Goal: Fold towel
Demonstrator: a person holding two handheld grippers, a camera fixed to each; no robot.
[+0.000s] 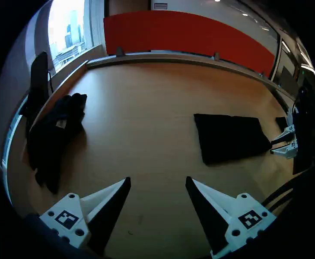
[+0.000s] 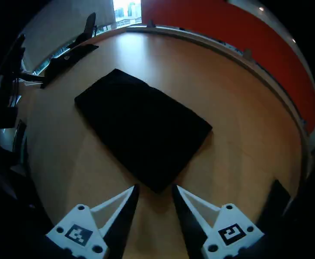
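A black towel [image 2: 142,127] lies flat on the wooden table [image 2: 226,86] as a folded rectangle. My right gripper [image 2: 155,190] is open, its tips just in front of the towel's near corner with nothing between them. In the left gripper view the same towel [image 1: 230,136] rests to the right of centre. My left gripper [image 1: 157,181] is open over bare wood, well short of the towel. The right gripper [image 1: 284,144] appears at the towel's right edge in the left gripper view.
A heap of dark cloth [image 1: 55,129] lies near the table's left edge, by a dark chair [image 1: 38,84]. The same heap [image 2: 66,58] sits far off in the right gripper view. An orange partition [image 1: 187,36] runs behind the table [image 1: 148,108].
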